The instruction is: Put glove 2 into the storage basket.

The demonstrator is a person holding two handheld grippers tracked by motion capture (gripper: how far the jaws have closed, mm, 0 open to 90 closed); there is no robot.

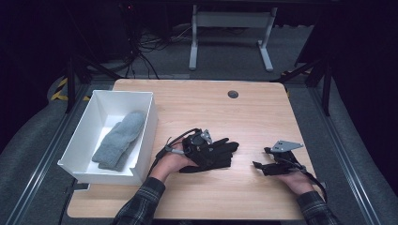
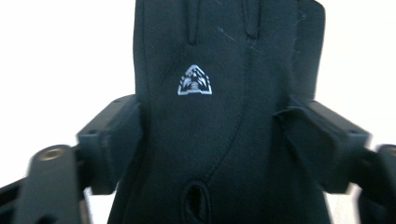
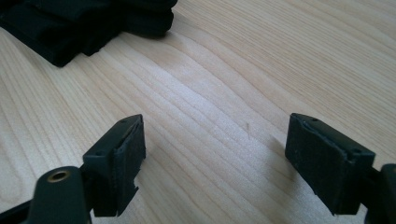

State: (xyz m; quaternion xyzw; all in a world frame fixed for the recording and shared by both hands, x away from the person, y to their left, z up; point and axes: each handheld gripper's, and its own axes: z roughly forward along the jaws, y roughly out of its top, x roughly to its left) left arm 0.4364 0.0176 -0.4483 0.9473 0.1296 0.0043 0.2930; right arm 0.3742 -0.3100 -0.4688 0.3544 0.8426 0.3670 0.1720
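Observation:
A black glove [image 1: 221, 151] with a small white emblem lies on the wooden table [image 1: 225, 112], fingers pointing right. My left gripper [image 1: 210, 151] sits over its cuff end. In the left gripper view the glove [image 2: 205, 154] runs up between the jaws, and both pads [image 2: 114, 140] bear on its sides, the right one denting its edge. My right gripper [image 1: 259, 165] rests low on the table to the right of the glove, pointing left. Its jaws [image 3: 215, 158] stand wide apart over bare wood, with the dark glove [image 3: 70, 28] farther off.
A white open box [image 1: 143, 136] stands at the table's left edge with a grey knitted mitten [image 1: 119, 138] inside. A dark round grommet [image 1: 233, 94] sits near the far edge. A desk frame and cables stand on the floor beyond.

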